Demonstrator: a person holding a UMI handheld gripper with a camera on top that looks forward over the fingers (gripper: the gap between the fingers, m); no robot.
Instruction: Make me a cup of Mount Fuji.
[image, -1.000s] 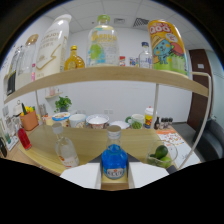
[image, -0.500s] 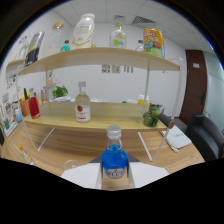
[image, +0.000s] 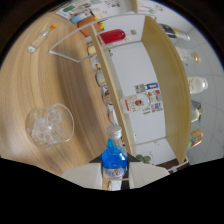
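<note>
Between the tongs (image: 115, 176), clamped, the blue bottle (image: 114, 156) now views shelves rolled sideways.

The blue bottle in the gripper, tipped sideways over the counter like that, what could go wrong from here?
Three risks stand out:
1. The blue bottle is held between the gripper fingers, and the view is rolled far over. If the grip is loose, it might slip.
2. Its pale cap looks on, so pouring now would likely give nothing.
3. The glass bowl of ice sits off to one side of the bottle's mouth, so liquid could land on the wooden counter.
</note>
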